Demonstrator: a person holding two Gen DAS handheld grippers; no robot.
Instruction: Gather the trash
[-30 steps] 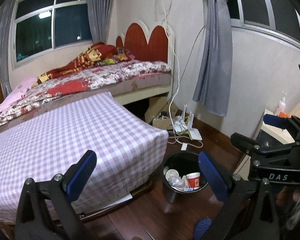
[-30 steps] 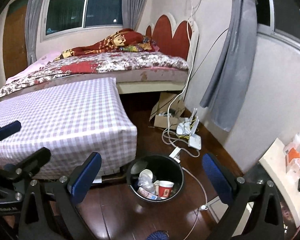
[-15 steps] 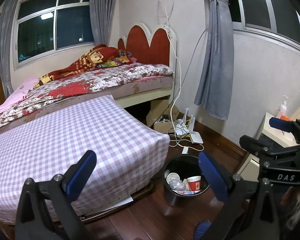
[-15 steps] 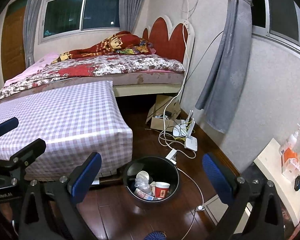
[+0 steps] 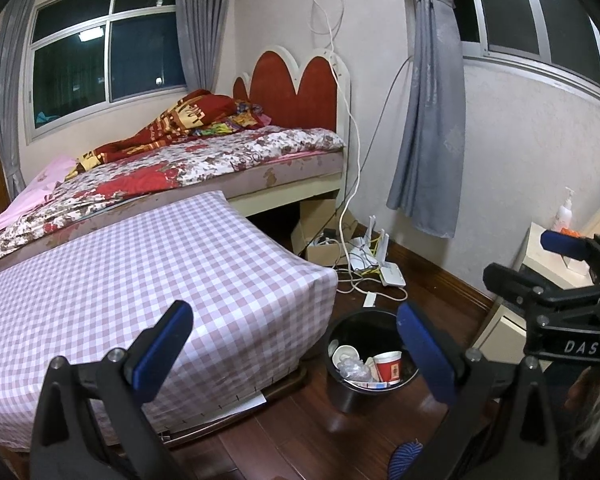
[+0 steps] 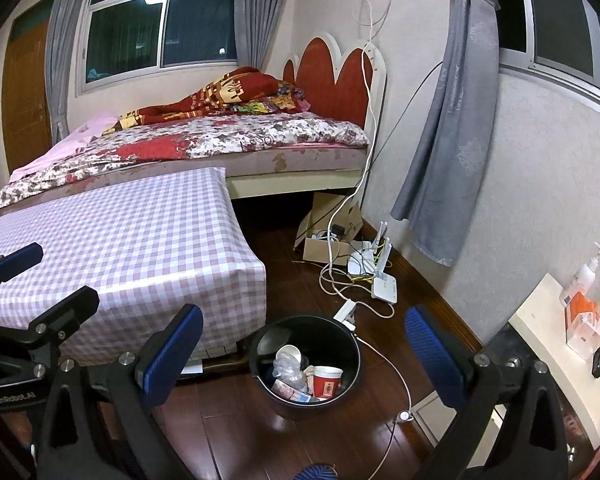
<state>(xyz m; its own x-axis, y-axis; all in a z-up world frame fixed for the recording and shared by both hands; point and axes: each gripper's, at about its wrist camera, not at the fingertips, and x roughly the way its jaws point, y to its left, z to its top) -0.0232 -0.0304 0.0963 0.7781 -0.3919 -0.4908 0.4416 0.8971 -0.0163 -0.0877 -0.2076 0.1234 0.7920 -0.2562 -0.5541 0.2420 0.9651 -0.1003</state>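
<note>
We hold both black two-finger grippers with blue pads above a dark wooden floor (image 6: 228,412) in a bedroom. The left gripper (image 5: 296,344) has its fingers spread wide with nothing between them, and the right gripper (image 6: 304,356) is likewise spread and empty. Each also shows at the edge of the other's view, the right one at the far right of the left view and the left one at the far left of the right view.

Below and between the fingers stands a round black plastic trash bin (image 6: 305,360), just beside the corner of a low bed covered in pink-and-white checked cloth (image 6: 132,240). Inside the bin we see a red-and-white paper cup (image 6: 327,381), a crumpled clear plastic bottle (image 6: 286,372), a white cup (image 6: 288,354) and a flat printed wrapper (image 6: 290,394).

Behind the checked bed is a higher bed with a floral sheet (image 6: 228,136) and a red scalloped headboard (image 6: 332,80). A white router (image 6: 384,280) and tangled white cables (image 6: 340,280) lie on the floor near an open cardboard box (image 6: 324,240). A grey curtain (image 6: 448,140) hangs by the wall.
</note>
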